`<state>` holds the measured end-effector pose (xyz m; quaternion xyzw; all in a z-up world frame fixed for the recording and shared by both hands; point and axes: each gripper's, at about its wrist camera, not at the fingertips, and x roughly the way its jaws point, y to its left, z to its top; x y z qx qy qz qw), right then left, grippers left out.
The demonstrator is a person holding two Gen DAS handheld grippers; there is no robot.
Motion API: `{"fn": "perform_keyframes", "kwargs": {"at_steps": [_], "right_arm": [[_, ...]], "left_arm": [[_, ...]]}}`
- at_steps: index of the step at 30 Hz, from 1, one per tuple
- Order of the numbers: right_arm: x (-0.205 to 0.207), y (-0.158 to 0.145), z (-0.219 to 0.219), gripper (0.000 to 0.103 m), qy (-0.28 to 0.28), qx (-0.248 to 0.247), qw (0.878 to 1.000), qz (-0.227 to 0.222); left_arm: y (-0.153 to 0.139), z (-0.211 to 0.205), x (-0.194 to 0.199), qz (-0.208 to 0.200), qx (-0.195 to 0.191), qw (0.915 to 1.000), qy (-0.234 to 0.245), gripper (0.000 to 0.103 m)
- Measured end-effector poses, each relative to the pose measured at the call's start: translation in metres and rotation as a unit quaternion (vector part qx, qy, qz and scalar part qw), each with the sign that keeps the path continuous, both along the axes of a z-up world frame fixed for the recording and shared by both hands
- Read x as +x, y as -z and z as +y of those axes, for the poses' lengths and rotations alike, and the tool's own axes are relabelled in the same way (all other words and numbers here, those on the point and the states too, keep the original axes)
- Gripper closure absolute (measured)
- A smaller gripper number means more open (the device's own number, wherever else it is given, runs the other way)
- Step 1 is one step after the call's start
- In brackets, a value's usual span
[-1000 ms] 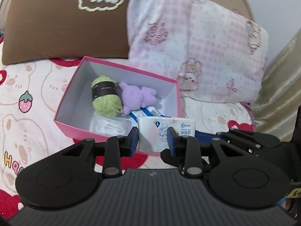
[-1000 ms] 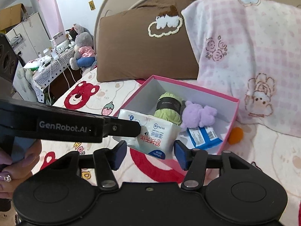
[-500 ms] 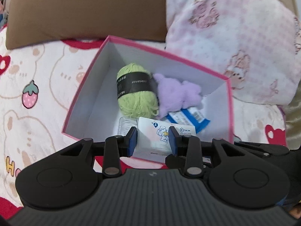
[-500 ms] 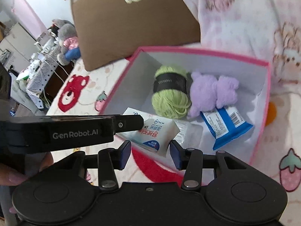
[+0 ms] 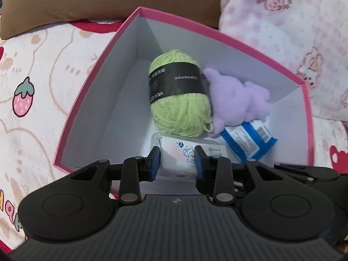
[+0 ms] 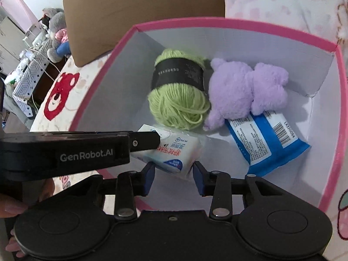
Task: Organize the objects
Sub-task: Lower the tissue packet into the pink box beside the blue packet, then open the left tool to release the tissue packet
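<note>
**Pink box, tissue pack held inside it**

Left wrist view: the left gripper [image 5: 177, 159] is clamped on a white tissue pack [image 5: 187, 152], its blue pads pressing both sides of the pack, which sits low inside the pink box [image 5: 87, 82] at the near wall. Behind the pack lies a green yarn ball [image 5: 180, 108] with a black band, touching a purple plush toy [image 5: 237, 100] on its right. A blue-and-white packet [image 5: 248, 141] lies partly under the plush. The box rests on a cartoon-print bedspread [image 5: 32, 113], with a brown pillow [image 5: 87, 0] and a pink checked pillow [image 5: 293, 21] behind.

Right wrist view: the right gripper [image 6: 174, 173] is spread, its pads flanking the tissue pack's [image 6: 174, 152] near end; contact cannot be told. The left gripper's finger [image 6: 143, 141] reaches in from the left onto the pack. Yarn [image 6: 178, 91], plush [image 6: 245, 91] and packet [image 6: 265, 139] lie beyond in the box [image 6: 339, 108].
</note>
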<state>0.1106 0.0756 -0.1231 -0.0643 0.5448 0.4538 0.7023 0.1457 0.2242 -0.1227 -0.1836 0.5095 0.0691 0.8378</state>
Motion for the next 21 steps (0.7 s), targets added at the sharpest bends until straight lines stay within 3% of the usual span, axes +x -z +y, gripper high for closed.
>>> {"fn": "perform_keyframes", "kwargs": {"at_steps": [10,14,21], "right_arm": [[0.001,0.009,0.003,0.060,0.001,-0.015,1.000,0.003],[-0.002,-0.002,-0.006,0.057,0.016,-0.030,0.999,-0.033],[-0.016,-0.043,-0.027,0.051,0.006,-0.012,0.996,-0.083]], "left_arm": [[0.008,0.001,0.004,-0.003,0.011,0.9999,-0.003,0.074],[-0.001,-0.002,0.001,-0.001,0.015,0.9999,-0.003,0.064],[-0.038,-0.014,-0.018,-0.011,0.010,0.9999,-0.004,0.047]]}}
